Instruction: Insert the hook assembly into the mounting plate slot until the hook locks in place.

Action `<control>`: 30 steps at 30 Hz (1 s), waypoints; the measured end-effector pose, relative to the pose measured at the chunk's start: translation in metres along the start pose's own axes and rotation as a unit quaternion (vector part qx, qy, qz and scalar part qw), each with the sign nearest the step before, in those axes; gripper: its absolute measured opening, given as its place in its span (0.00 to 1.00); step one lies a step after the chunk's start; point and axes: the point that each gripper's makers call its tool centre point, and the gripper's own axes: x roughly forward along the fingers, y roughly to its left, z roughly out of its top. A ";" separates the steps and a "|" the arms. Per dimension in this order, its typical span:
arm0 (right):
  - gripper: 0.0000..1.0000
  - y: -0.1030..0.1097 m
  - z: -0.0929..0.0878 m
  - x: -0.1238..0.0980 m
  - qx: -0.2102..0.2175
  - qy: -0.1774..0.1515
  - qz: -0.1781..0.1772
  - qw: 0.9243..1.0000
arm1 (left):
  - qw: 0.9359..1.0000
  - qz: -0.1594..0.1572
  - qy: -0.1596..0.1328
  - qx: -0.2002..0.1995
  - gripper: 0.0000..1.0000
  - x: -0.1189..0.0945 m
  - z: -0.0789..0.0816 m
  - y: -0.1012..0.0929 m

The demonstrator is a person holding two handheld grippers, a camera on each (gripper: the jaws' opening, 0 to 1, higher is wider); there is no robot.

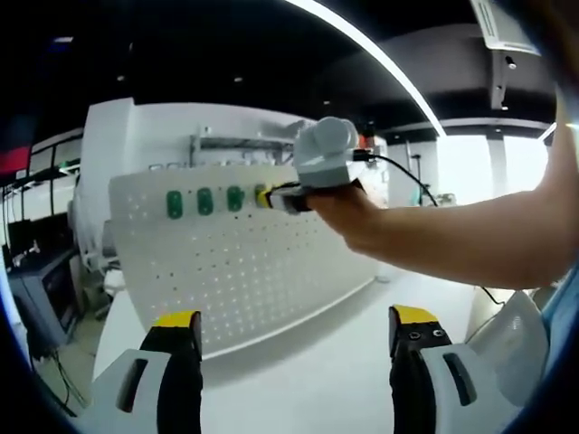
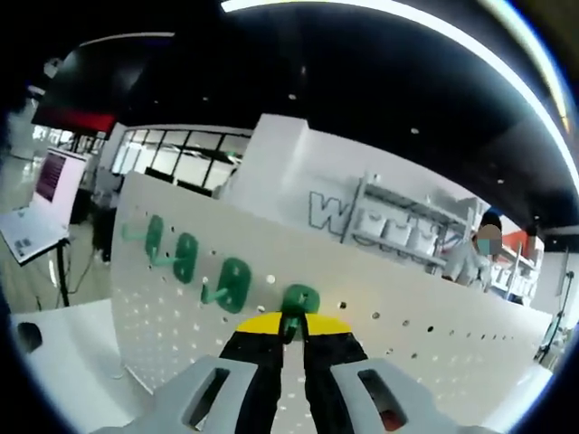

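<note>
Left gripper view: a white perforated metal mounting plate is seen standing upright on a white tabletop. Along its upper edge a row of three green plastic hooks is seen already seated in the holes. Just to the right of that row, the right gripper, grey-bodied with yellow-tipped black jaws, is held against the plate by a person's hand, whose bare forearm enters from the right edge. A black cable is seen trailing from the back of that gripper. The left gripper is shown at the bottom of the view, its two yellow-tipped black jaws spread wide apart with nothing between them, well clear of the plate.

Right gripper view: the right gripper's jaws are shown drawn narrow, closed upon the stem of a fourth green plastic hook assembly, which is pressed against the plate's face at the right end of the row. Whether it is fully locked in its slot cannot be told. The three seated hooks are seen to its left, evenly spaced. Behind the plate, a white wall with grey lettering and a metal shelf rack are visible, and a person in white stands at the far right.
</note>
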 end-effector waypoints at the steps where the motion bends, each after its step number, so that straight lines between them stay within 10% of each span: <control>1: 0.07 0.000 0.000 0.000 0.001 0.000 0.000 1.000 | 1.000 0.000 0.000 0.001 0.87 0.000 0.000 0.000; 30: 0.29 -0.010 0.003 -0.022 0.044 -0.022 0.011 0.999 | 1.000 0.000 0.003 0.013 0.88 -0.001 0.008 -0.007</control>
